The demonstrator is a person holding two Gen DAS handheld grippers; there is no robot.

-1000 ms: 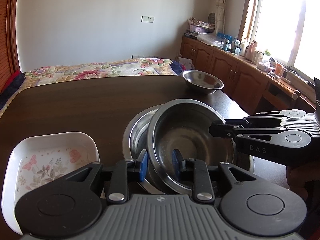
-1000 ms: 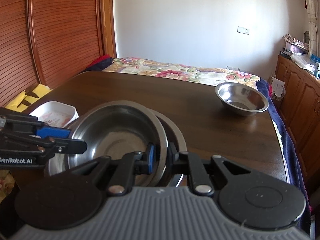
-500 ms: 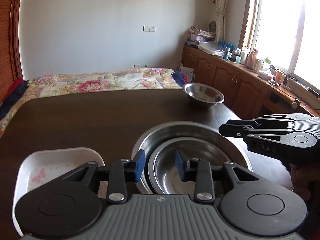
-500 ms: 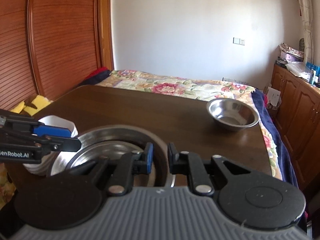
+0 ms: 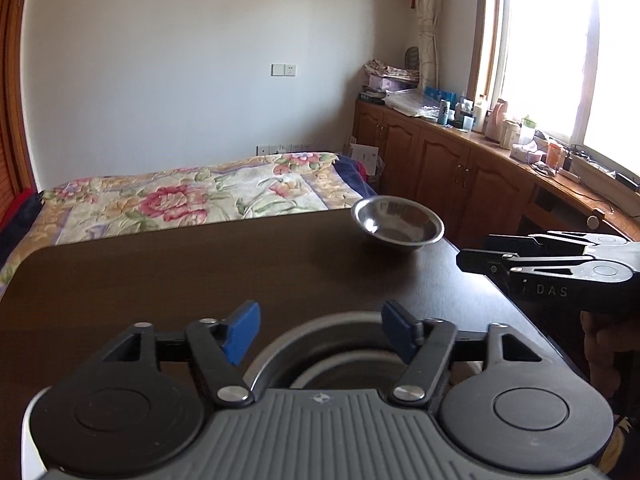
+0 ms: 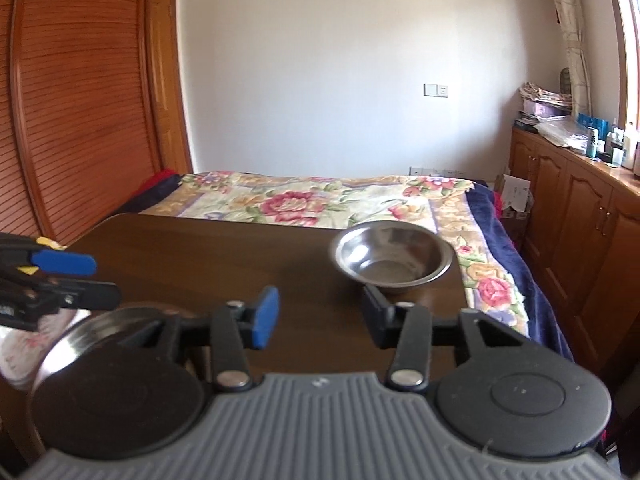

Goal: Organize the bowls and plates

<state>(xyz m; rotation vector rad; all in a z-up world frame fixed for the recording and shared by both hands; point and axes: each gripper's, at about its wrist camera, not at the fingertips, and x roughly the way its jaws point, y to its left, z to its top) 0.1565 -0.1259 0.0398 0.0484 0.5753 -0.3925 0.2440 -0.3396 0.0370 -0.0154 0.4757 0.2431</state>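
With both the left gripper (image 5: 320,332) and the right gripper (image 6: 320,316) spread empty, the light, rigid, slippery steel bowl (image 6: 394,256) near the desk's (image 6: 208,256) far right corner is best pinched across its thin rim.

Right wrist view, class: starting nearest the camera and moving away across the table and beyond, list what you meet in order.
Right gripper → nested steel bowls → lone steel bowl → floral bedspread → white wall.
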